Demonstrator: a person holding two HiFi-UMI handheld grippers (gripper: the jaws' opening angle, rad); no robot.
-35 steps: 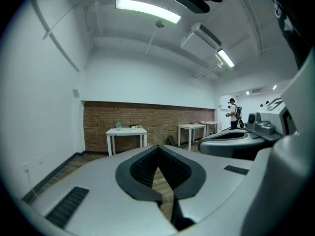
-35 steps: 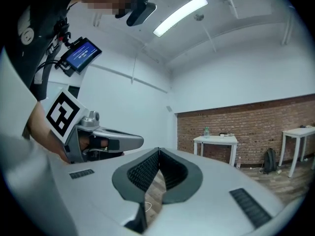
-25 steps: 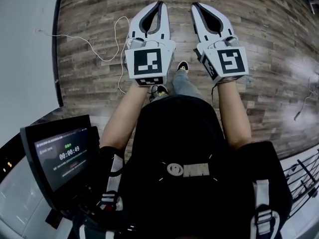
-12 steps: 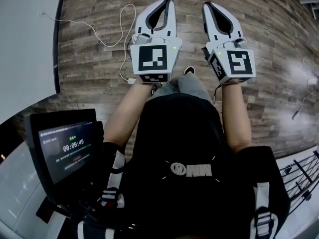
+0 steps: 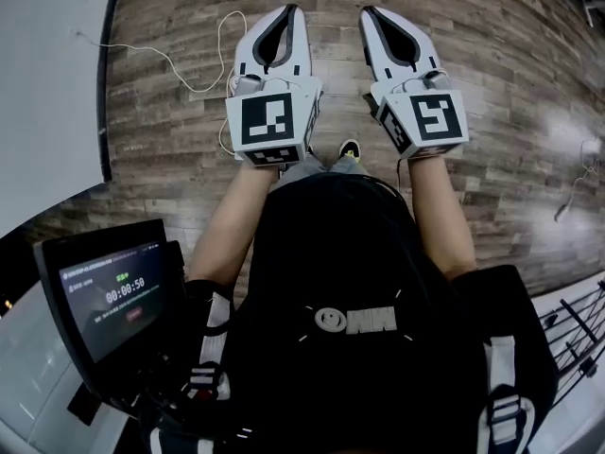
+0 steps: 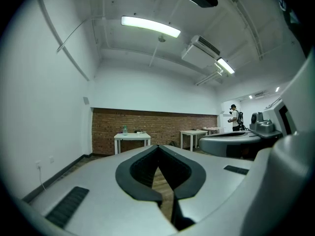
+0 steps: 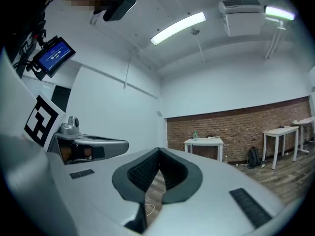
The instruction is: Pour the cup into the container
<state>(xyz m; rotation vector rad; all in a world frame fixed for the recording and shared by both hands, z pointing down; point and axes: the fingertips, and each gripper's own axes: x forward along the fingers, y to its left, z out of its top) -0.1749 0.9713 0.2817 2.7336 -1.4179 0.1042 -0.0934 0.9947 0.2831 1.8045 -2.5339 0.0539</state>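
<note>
Since the left gripper (image 5: 289, 11) and the right gripper (image 5: 367, 13) both have their jaws pressed together on nothing, the person should probably locate the cup first; neither cup nor container shows in any view. Below lie the wooden floor (image 5: 510, 83) and a loose white cable (image 5: 180, 74), a possible snag underfoot. A white table (image 7: 203, 142) by the brick wall (image 7: 236, 129) carries small items (image 7: 210, 136), too distant to name.

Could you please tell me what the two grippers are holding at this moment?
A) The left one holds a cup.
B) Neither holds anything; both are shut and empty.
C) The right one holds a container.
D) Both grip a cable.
B: the jaw tips of the left gripper and the right gripper meet, with only the wooden floor showing through the gap behind them.
</note>
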